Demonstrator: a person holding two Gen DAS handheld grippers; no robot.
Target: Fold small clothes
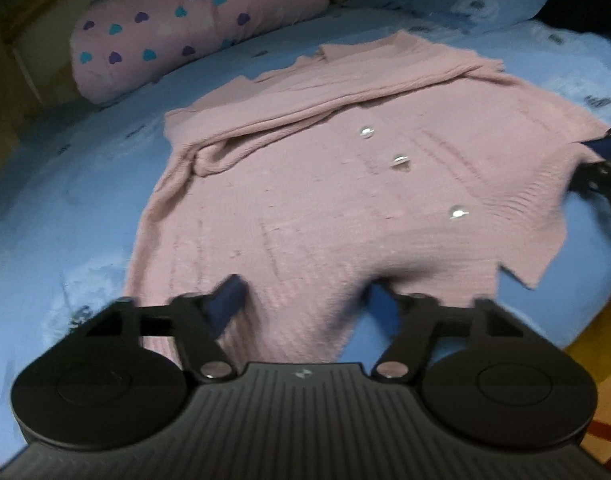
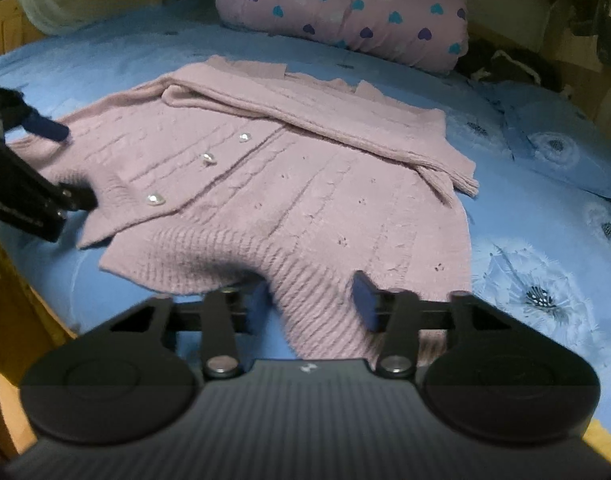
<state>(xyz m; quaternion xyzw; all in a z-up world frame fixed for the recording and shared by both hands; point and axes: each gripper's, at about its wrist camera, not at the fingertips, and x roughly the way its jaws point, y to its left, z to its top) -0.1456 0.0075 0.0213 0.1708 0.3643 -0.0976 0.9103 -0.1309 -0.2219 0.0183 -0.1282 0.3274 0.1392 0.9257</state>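
A small pink knit cardigan (image 1: 325,184) with three shiny buttons lies flat on the blue bed; both sleeves are folded across its upper part. It also shows in the right wrist view (image 2: 289,184). My left gripper (image 1: 305,300) is open, its blue-padded fingers straddling the cardigan's near edge, not clamped. My right gripper (image 2: 311,300) is open over the ribbed hem, fingers on either side of a hem corner. The left gripper (image 2: 61,168) also shows at the left of the right wrist view, at the cardigan's side edge.
A pink bolster with heart print (image 1: 193,28) lies at the bed's far side, also visible in the right wrist view (image 2: 345,12). A blue pillow (image 2: 561,148) sits at the right. The blue sheet (image 1: 65,200) surrounds the cardigan. The bed edge and wooden floor (image 1: 601,340) are near.
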